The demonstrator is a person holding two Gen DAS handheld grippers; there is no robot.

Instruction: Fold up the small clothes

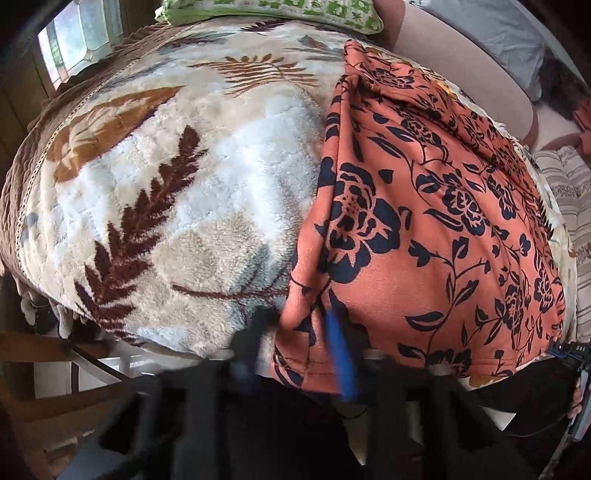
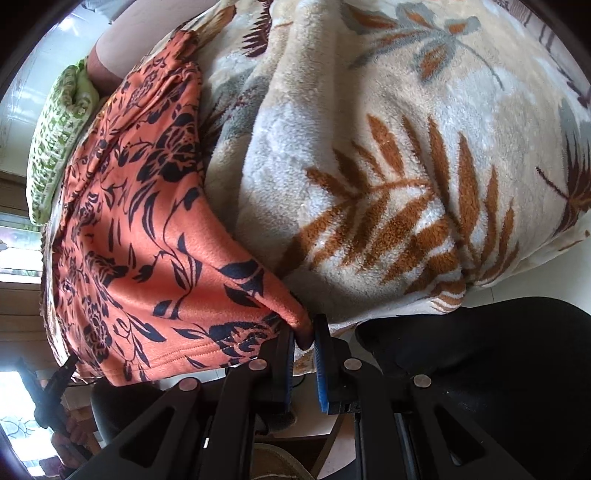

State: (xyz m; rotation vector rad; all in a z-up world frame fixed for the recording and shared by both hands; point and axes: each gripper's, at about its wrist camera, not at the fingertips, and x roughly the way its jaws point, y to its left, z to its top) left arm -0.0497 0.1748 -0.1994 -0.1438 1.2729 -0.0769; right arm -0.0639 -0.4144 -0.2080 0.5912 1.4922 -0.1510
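Observation:
An orange garment with a dark floral print (image 1: 424, 221) lies on a fleece leaf-pattern blanket (image 1: 177, 177). My left gripper (image 1: 295, 332) holds the garment's near left corner, and the cloth drapes over its blue-padded fingers (image 1: 341, 354). In the right wrist view the same garment (image 2: 140, 240) lies at the left, on the blanket (image 2: 369, 166). My right gripper (image 2: 304, 339) is shut on the garment's near right corner, the cloth pinched between the blue pads (image 2: 321, 369).
A green patterned pillow (image 1: 295, 11) lies at the bed's far end, also in the right wrist view (image 2: 59, 140). A striped cushion (image 1: 569, 206) sits at the right. A window (image 1: 77, 33) is at the far left. A wooden chair (image 1: 55, 369) stands near left.

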